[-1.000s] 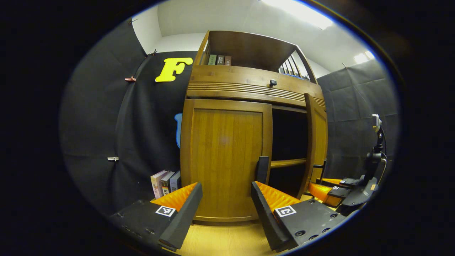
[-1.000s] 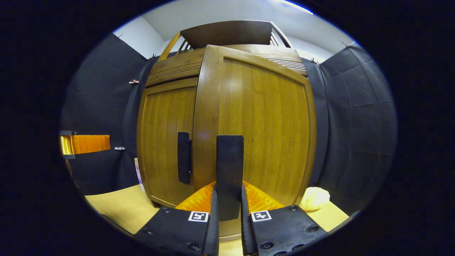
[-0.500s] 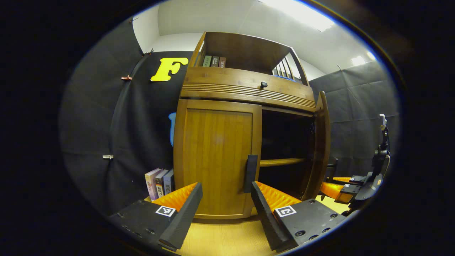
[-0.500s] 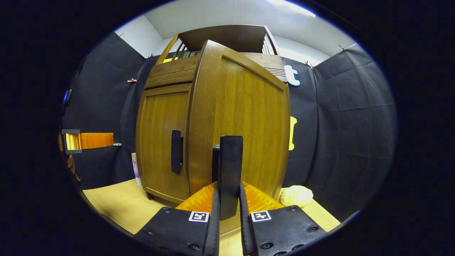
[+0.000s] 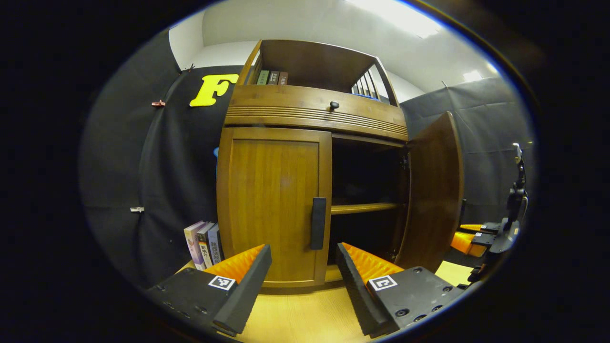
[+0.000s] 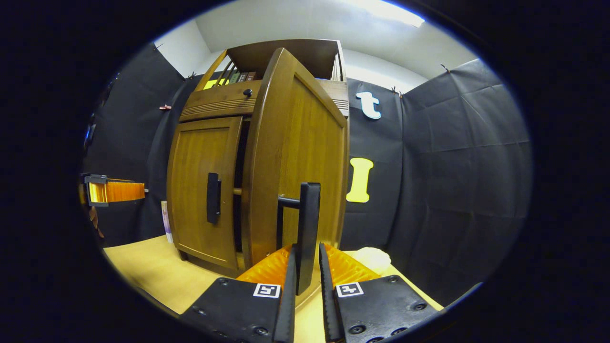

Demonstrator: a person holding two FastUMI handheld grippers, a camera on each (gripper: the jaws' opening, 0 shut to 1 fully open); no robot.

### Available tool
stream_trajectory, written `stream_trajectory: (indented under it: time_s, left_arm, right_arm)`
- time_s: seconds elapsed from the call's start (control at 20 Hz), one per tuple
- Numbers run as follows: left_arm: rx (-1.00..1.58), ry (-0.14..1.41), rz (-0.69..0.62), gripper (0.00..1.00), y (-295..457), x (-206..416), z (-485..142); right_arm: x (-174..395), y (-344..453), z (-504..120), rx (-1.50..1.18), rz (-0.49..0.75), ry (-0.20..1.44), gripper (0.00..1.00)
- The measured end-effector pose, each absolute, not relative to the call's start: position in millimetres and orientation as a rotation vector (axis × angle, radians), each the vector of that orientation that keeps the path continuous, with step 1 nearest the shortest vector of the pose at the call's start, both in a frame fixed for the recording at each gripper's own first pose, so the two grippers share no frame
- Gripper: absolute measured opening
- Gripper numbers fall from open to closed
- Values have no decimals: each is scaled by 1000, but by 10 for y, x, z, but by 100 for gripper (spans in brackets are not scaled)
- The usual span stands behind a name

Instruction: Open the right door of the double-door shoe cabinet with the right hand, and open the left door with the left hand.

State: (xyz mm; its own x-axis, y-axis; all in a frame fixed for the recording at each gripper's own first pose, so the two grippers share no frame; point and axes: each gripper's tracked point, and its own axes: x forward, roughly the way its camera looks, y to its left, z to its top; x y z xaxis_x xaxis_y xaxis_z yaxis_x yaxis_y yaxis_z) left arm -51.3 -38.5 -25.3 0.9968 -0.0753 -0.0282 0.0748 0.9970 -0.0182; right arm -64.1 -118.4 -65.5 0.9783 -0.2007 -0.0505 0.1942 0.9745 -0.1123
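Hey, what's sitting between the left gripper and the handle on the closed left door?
Nothing but bare wooden tabletop: in the left gripper view, the open left gripper faces the left door handle unobstructed.

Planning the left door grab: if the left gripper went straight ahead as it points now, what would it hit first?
Probably the closed left door, near its black handle; the open left gripper lines up roughly there, though depth is unclear.
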Motion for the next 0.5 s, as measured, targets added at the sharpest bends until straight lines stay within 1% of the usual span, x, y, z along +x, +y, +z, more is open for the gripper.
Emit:
stream_trajectory:
  time_s: [0.05,0.15,0.25,0.3,0.35,0.4,0.45,0.5]
  left_arm:
    - [-22,29,-74,86,-399,-516,-252]
    - [-32,33,-77,86,-449,-504,-272]
    - [-35,34,-75,86,-485,-470,-297]
    - [-34,32,-74,86,-514,-447,-304]
    - [-33,28,-72,86,-537,-415,-305]
    - [-29,24,-66,86,-553,-370,-319]
    - [-23,21,-60,86,-567,-311,-328]
    - [-17,19,-55,86,-592,-243,-353]
  right_arm:
    - [-674,-1212,-650,-118,-194,64,28]
    - [-755,-1317,-654,-142,-203,67,23]
    - [-803,-1405,-649,-152,-210,66,21]
    - [-820,-1445,-648,-148,-210,66,25]
    - [-846,-1493,-641,-142,-211,66,14]
    - [-864,-1553,-644,-131,-211,66,23]
    - [-887,-1603,-637,-122,-212,67,14]
    - [-916,-1667,-636,-116,-215,70,20]
